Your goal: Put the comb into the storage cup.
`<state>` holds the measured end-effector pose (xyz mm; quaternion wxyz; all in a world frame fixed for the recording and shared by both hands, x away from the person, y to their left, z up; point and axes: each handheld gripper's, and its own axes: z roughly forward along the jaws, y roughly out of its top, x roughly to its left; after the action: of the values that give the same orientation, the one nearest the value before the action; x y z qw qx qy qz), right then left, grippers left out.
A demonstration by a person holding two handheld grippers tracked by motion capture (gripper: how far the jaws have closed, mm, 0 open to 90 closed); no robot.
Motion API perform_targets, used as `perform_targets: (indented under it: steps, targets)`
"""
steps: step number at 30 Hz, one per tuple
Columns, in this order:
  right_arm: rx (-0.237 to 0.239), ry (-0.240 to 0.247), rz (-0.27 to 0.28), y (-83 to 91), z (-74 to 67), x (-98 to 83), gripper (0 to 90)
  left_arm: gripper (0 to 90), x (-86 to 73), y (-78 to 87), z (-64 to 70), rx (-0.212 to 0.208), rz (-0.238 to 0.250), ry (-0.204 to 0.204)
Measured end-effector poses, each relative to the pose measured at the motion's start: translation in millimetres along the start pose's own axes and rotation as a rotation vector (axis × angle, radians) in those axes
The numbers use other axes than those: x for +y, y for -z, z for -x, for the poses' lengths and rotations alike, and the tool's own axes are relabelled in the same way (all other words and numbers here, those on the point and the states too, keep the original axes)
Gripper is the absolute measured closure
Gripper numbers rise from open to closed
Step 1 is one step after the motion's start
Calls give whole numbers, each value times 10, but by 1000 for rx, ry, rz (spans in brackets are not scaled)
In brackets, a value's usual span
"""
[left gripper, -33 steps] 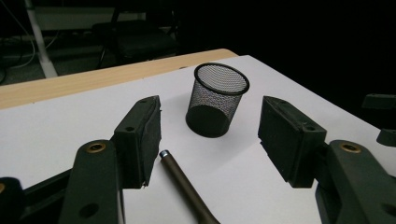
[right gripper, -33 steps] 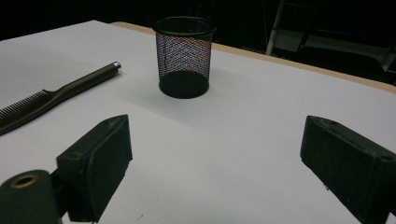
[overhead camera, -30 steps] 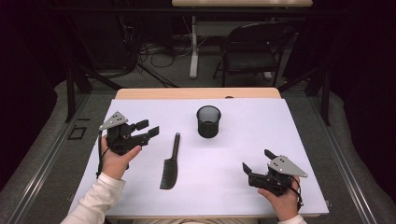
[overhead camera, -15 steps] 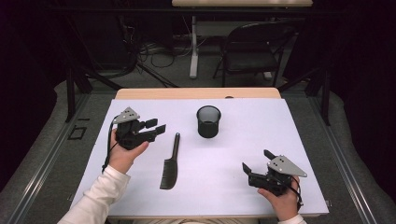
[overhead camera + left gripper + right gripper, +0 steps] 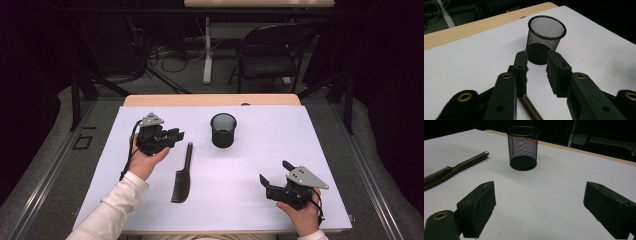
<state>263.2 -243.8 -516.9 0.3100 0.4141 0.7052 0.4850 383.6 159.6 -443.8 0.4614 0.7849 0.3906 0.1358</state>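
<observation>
Jaws of the left gripper (image 5: 175,135) have been narrowing, gripping nothing, above the comb (image 5: 183,172).

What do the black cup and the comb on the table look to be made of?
Cup: black wire mesh, probably metal, matte; light shows through its walls, and it has a solid rim and base.
Comb: dark, likely plastic, slightly glossy, with fine teeth and a round handle; its pale tip may be metal, hard to tell.
</observation>
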Motion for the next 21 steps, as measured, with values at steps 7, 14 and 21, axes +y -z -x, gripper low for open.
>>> perform_targets:
  steps: [7,14,21]
  targets:
    - [-3,-4,-2,0,7,-2,106,844,-21,-136,-5,10,-36,0]
    - [-7,-3,-3,2,9,-2,109,898,-42,-271,-15,13,-61,17]
    - [-9,-6,-9,1,14,-4,111,900,-66,-398,-41,15,-84,29]
